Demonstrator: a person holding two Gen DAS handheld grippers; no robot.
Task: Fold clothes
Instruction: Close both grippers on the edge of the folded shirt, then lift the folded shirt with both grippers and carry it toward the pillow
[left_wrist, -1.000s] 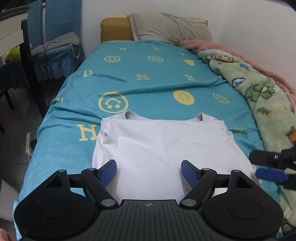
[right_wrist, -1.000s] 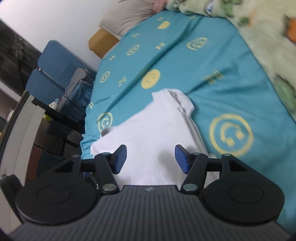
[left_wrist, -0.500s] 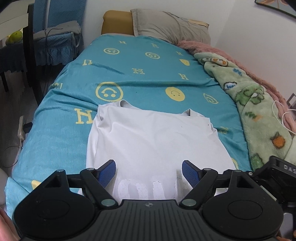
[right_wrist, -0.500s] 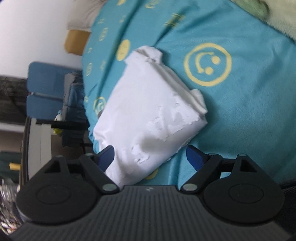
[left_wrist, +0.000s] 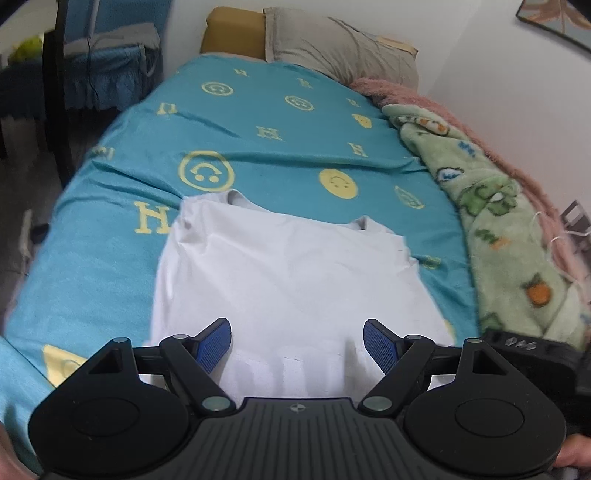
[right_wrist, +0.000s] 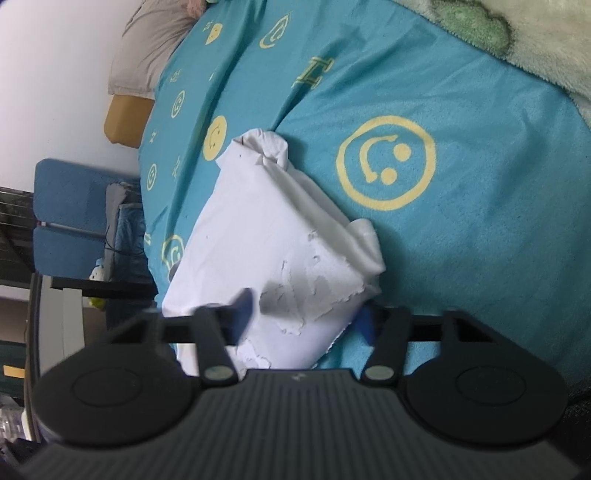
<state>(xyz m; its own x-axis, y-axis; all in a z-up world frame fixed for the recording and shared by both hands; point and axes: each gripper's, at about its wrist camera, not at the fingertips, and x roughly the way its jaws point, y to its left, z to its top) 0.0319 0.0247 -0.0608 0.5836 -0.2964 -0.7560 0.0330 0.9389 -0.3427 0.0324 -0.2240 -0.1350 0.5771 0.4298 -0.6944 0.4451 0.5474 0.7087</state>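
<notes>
Now right claw (right_wrist: 303, 314) closes around shirt (right_wrist: 266, 236) edge; left claw (left_wrist: 297, 343) gapes empty.

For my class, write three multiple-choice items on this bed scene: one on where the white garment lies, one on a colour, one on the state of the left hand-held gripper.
1. Where does the white garment lie?
A. on the teal bedspread
B. on a chair
C. on the pillow

2. What colour are the smiley faces on the bedspread?
A. red
B. yellow
C. black

3. How does the left hand-held gripper stand?
A. shut on the pillow
B. shut on the green blanket
C. open over the garment

Answers: 1 A, teal cloth borders the garment; 2 B, the printed rings and discs are yellow; 3 C, its blue pads stand wide apart with nothing clamped.
</notes>
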